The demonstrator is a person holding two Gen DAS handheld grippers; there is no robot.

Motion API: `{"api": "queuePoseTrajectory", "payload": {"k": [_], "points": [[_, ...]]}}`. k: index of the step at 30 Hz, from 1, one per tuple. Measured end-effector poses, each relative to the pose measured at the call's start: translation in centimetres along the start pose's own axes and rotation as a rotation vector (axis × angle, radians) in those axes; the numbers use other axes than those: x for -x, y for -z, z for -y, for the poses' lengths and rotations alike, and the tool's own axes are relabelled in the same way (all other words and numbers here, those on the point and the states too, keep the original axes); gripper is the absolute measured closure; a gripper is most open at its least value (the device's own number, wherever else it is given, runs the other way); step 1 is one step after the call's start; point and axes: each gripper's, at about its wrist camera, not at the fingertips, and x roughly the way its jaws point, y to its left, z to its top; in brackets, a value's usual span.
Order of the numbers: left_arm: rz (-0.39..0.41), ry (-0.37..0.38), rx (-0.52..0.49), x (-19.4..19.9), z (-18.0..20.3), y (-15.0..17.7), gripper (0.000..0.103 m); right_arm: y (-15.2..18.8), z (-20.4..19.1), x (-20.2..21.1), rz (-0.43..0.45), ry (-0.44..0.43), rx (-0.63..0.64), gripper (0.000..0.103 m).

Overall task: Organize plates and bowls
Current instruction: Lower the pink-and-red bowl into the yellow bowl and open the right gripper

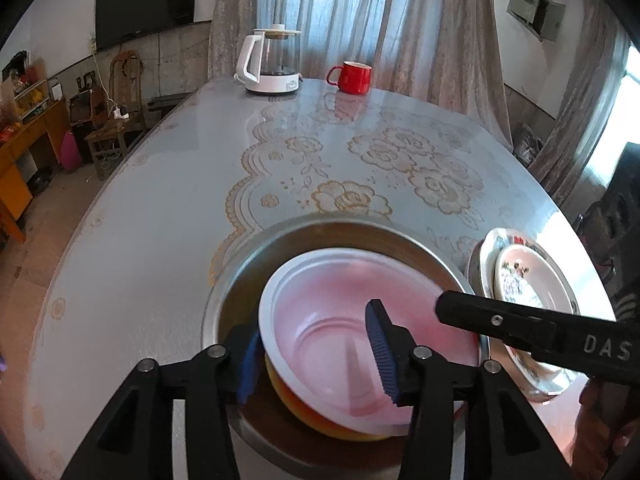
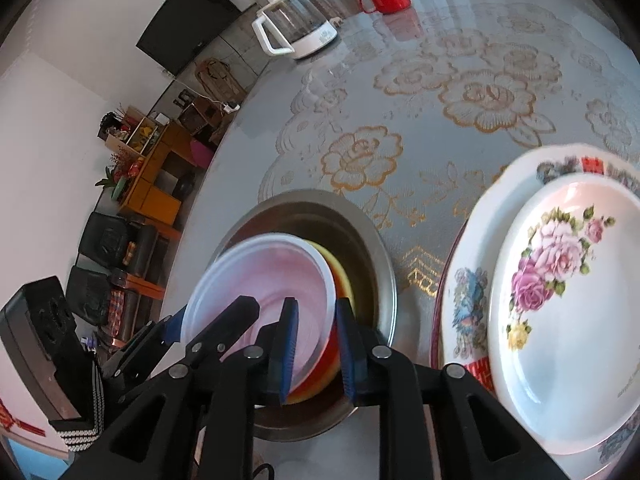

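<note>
A white plastic bowl with a pink inside (image 1: 352, 320) sits nested in an orange-yellow bowl (image 1: 320, 420), both inside a steel basin (image 1: 320, 232). My left gripper (image 1: 316, 356) straddles the white bowl's near-left rim, one pad outside and one inside, jaws apart. My right gripper (image 2: 316, 352) straddles the bowls' (image 2: 272, 280) right rim, jaws apart, with the orange bowl (image 2: 320, 364) edge between the pads; it appears in the left wrist view as a black arm (image 1: 520, 328). A stack of flowered plates (image 2: 560, 300) lies to the right of the basin (image 2: 384, 256).
A white-based glass kettle (image 1: 276, 60) and a red mug (image 1: 354, 76) stand at the table's far edge. The table has a glossy lace-patterned cover (image 1: 360, 152). The plate stack (image 1: 520, 276) lies close to the basin's right side.
</note>
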Motion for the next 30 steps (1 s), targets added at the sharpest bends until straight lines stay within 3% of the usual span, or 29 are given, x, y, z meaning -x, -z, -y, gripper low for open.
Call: {"api": "queuePoseTrajectory", "payload": {"k": [2, 7, 13, 23, 30], "points": [[0.021, -0.002, 0.016, 0.2, -0.3, -0.4, 0.033, -0.1, -0.1, 0.5, 0.024, 0.012, 0.008, 0.083], [0.060, 0.009, 0.026, 1.2, -0.8, -1.0, 0.031, -0.4, 0.7, 1.5, 0.054, 0.009, -0.018, 0.083], [0.107, 0.022, 0.102, 3.0, -2.2, -0.4, 0.020, 0.0, 1.1, 2.4, 0.057, -0.007, -0.029, 0.083], [0.099, -0.023, 0.189, 4.0, -6.2, 2.3, 0.019, 1.0, 1.3, 3.2, 0.046, -0.027, -0.027, 0.083], [0.058, 0.042, 0.342, 3.4, -9.2, 4.3, 0.019, 2.5, 1.8, 3.9, 0.033, -0.038, -0.033, 0.081]]}}
